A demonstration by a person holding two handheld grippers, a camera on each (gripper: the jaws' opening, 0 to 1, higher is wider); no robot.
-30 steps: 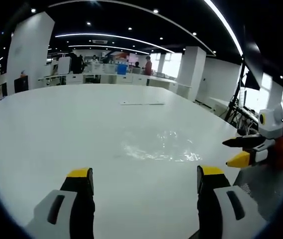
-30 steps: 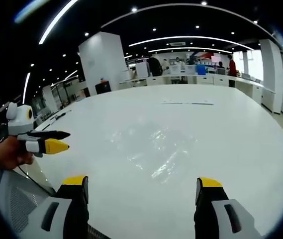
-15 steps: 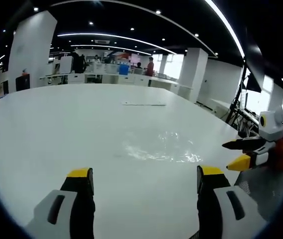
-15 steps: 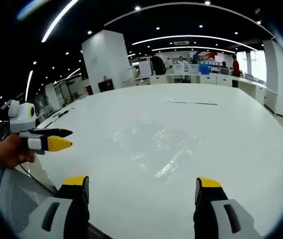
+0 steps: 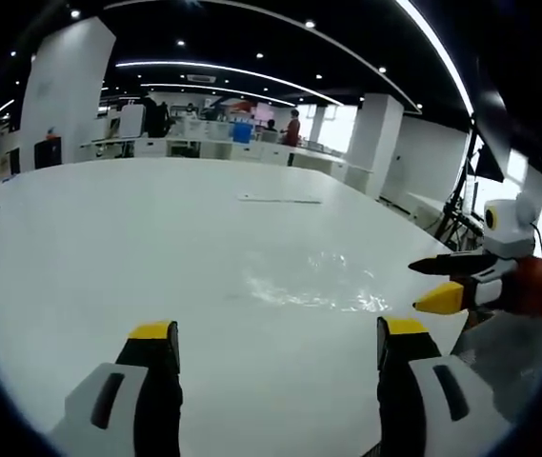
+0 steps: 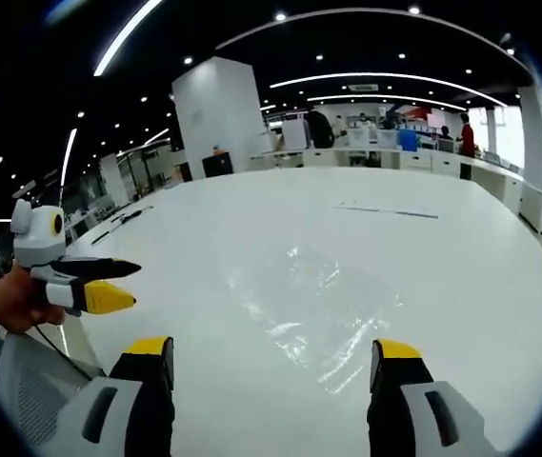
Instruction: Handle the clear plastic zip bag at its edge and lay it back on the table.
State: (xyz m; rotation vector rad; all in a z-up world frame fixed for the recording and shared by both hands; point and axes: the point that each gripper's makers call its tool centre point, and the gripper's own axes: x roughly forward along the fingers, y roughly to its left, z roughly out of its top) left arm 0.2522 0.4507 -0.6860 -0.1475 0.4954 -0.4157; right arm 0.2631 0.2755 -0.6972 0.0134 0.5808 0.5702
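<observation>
On the white table (image 5: pixel 109 248), the clear plastic zip bag (image 5: pixel 313 284) lies flat just ahead of your left gripper (image 5: pixel 275 345) and right gripper (image 6: pixel 269 360), both jaws spread and empty; you are approaching, and must next pinch its near edge.

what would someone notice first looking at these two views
Probably the big white table spreading across both views, with the clear plastic zip bag lying flat on it as a patch of glints just ahead of the right gripper. Next, the yellow-tipped jaws: the left gripper reaches in over the table's near edge, and both grippers stand open, holding nothing.
</observation>
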